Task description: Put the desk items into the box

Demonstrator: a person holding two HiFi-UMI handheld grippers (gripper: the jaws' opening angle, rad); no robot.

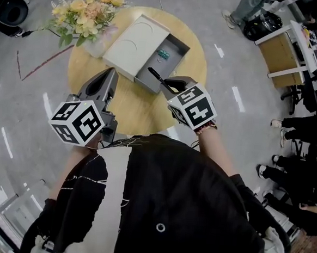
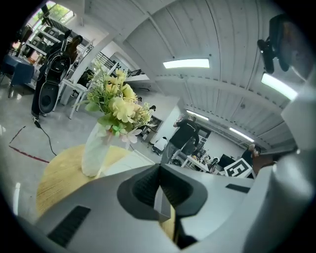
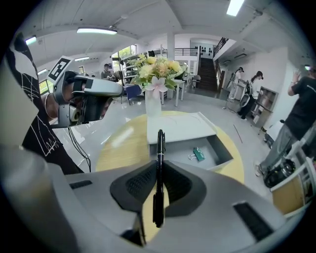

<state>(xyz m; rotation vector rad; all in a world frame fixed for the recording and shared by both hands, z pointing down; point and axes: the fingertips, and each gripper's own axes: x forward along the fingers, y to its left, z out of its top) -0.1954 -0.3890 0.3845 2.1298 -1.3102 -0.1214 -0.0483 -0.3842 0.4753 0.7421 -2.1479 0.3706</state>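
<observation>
The slim black pen (image 3: 159, 146) is clamped between the right gripper's (image 3: 159, 184) jaws, over the near edge of the half-open grey rectangular box (image 1: 182, 47), which holds a green binder clip (image 1: 163, 54). The left gripper (image 2: 159, 187) hangs over the round wooden table (image 1: 133, 102), jaws together and empty.

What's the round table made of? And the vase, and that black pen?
Table: looks like pale wood or a wood-look board, matte yellowish, with faint grain streaks. Vase: milky and half see-through, so frosted glass or plastic; the look can't settle which. Pen: probably plastic, smooth black with a slight shine and a thin silvery ring.
</observation>
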